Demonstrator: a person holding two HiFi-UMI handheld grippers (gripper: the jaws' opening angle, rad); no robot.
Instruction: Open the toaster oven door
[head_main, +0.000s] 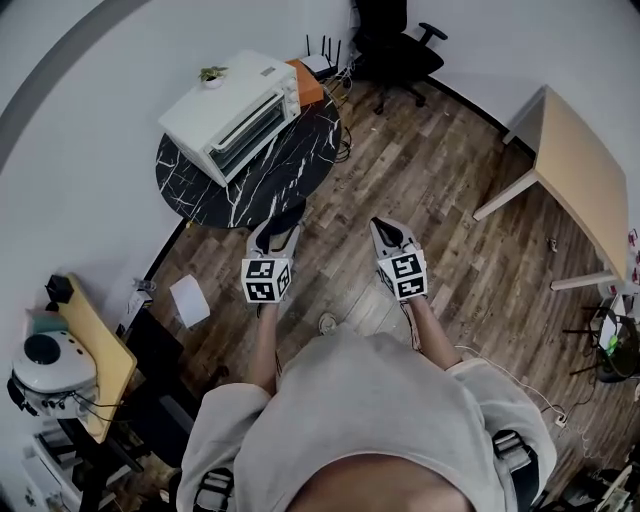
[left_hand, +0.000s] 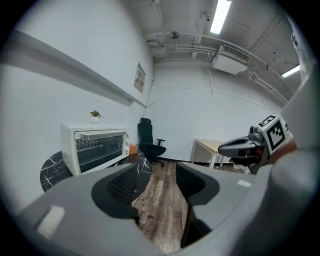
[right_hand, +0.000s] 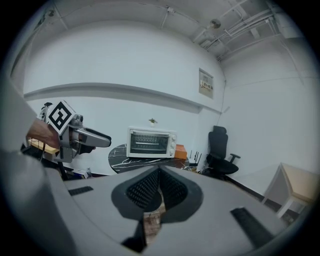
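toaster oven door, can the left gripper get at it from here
Probably not yet: the left gripper hangs at the near edge of the round table, and the toaster oven door is shut at the far side. Nothing stands between them.

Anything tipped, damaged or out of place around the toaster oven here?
Nothing serious. The toaster oven stands upright on the round marble table, door shut, with the little potted plant upright on top. The only stray item is a white sheet lying on the floor near the table.
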